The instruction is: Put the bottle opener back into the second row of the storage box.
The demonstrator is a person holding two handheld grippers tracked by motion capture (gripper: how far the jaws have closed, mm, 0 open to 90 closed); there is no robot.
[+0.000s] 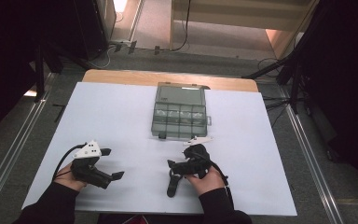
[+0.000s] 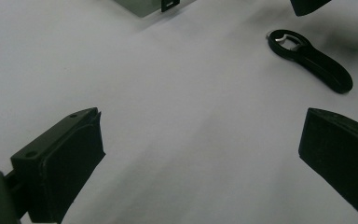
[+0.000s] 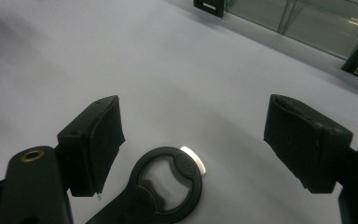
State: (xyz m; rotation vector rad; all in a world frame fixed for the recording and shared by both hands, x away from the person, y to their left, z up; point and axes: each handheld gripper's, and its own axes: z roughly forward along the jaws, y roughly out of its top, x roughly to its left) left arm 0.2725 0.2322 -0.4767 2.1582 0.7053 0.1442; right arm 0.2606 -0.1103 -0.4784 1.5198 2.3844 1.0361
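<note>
With its jaws wide apart over the bottle opener [image 3: 161, 186] on the white counter [image 1: 121, 116], the right gripper [image 3: 191, 144] should drop straight down and squeeze its ring gently, while the left gripper [image 2: 200, 163], its jaws also apart, waits empty.

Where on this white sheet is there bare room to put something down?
The white sheet is bare left of the compartment box, and right of it out to the edge. It is crowded along the near edge: left tongs, right tongs, and the bottle opener.
</note>
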